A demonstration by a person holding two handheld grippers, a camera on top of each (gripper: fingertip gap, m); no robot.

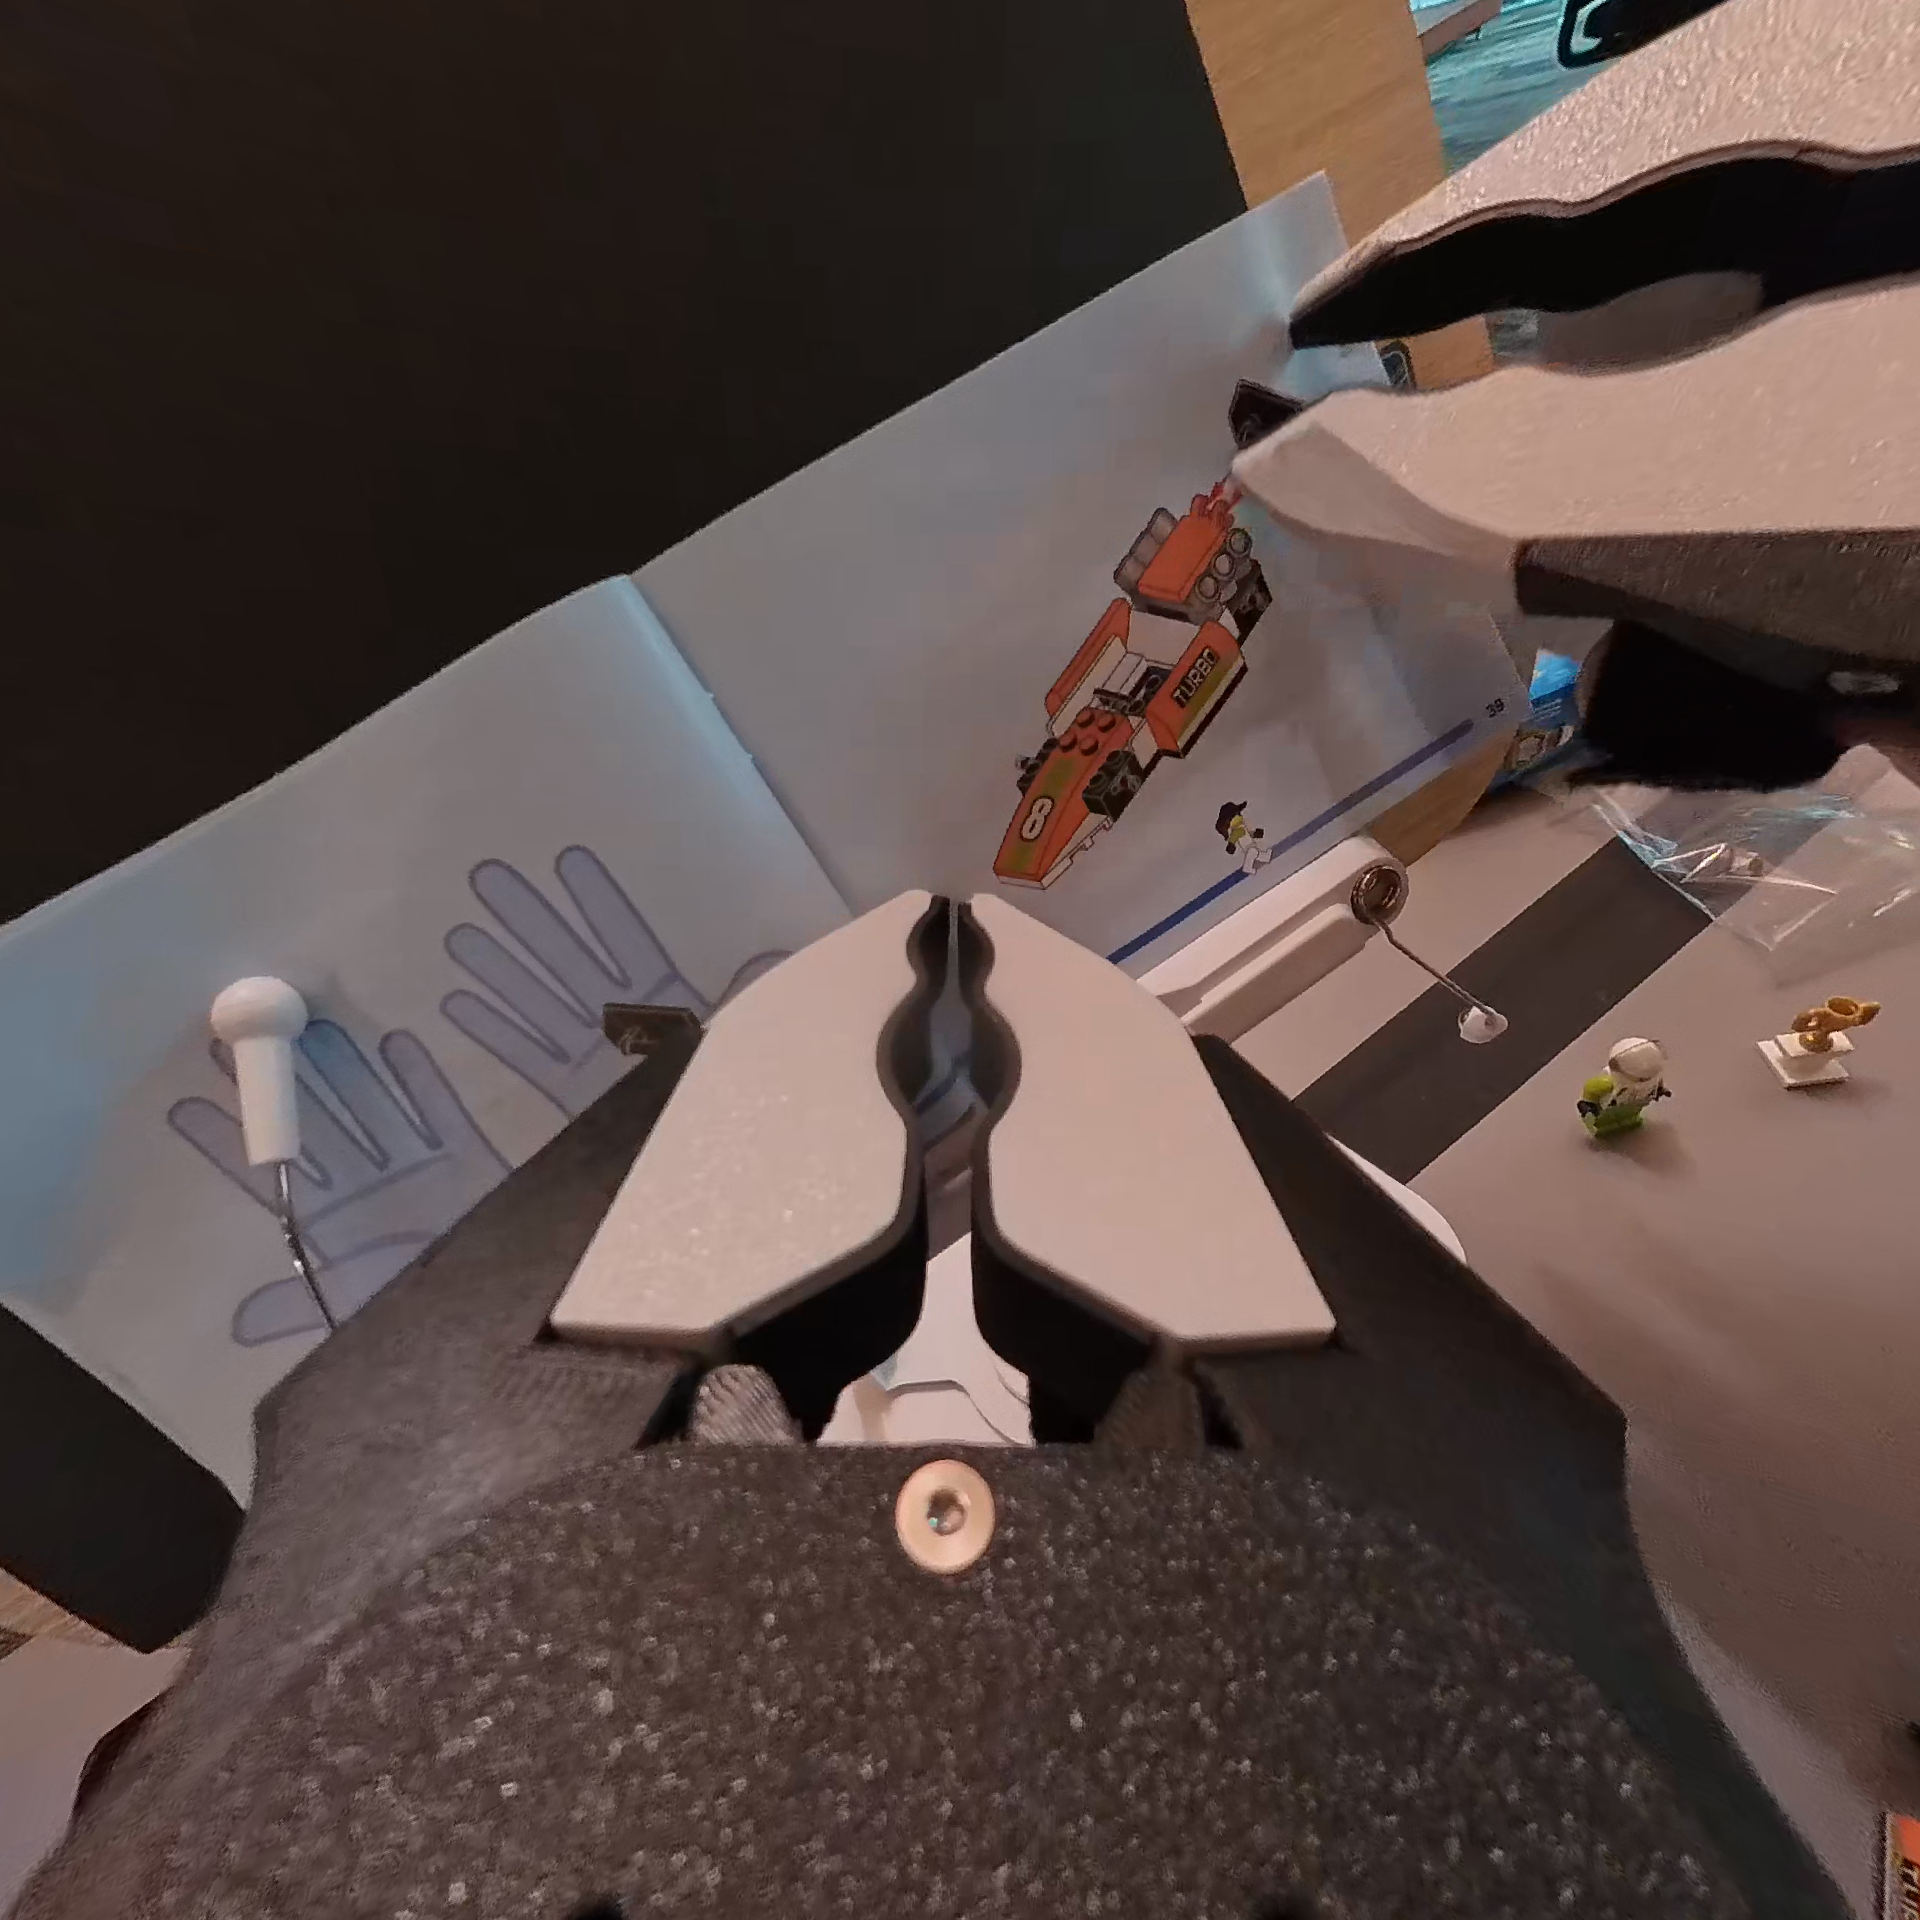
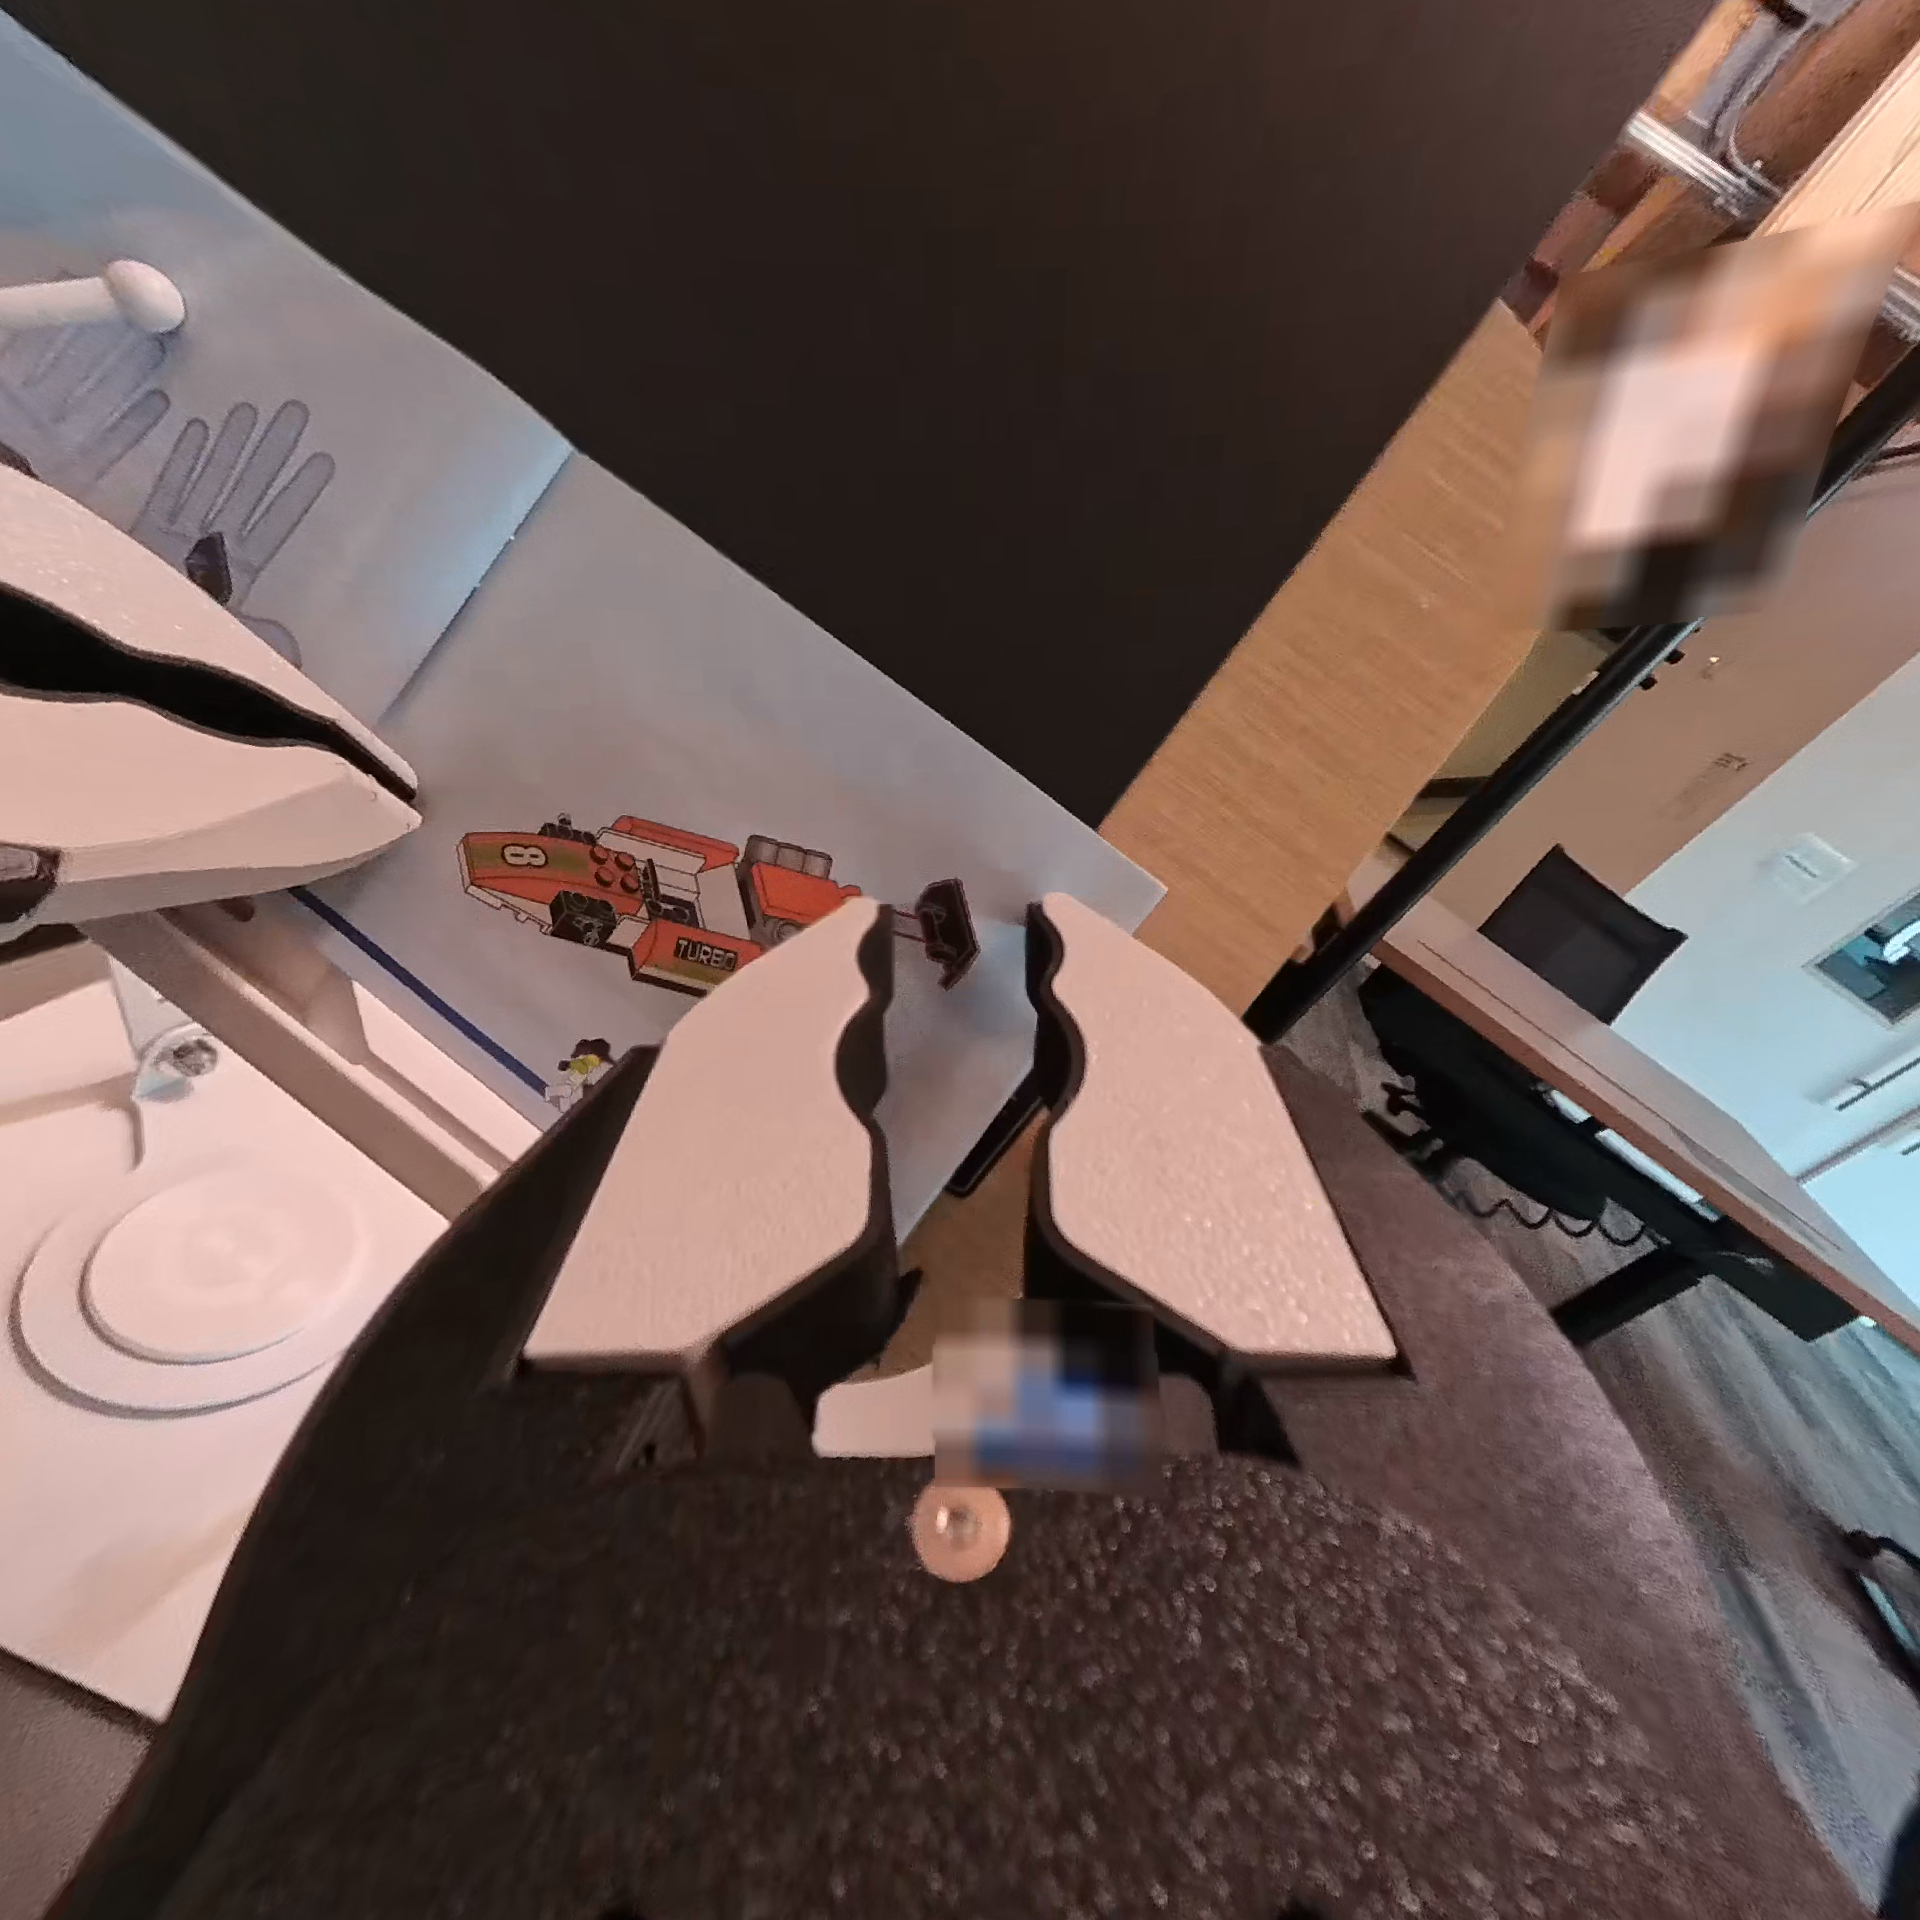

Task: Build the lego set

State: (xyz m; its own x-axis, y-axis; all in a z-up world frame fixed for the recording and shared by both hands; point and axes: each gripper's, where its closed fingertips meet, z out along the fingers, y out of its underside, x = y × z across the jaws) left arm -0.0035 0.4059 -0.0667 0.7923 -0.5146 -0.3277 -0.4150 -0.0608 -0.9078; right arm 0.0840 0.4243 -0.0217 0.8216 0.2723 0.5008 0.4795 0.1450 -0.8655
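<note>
my left tongs (image 1: pixel 951 914) are clenched on nothing before the instruction booklet (image 1: pixel 727 748); my right tongs (image 2: pixel 956 914) are released near its black clip (image 2: pixel 943 930).

Lighting's decent, soft indoor light with a warm pinkish tint on the white surfaces. Heavy fisheye bending at the edges. The right claw (image 1: pixel 1288 384) is smeared soft up close, and the instruction booklet (image 2: pixel 665 727) stays fairly sharp against a dark backdrop.
</note>
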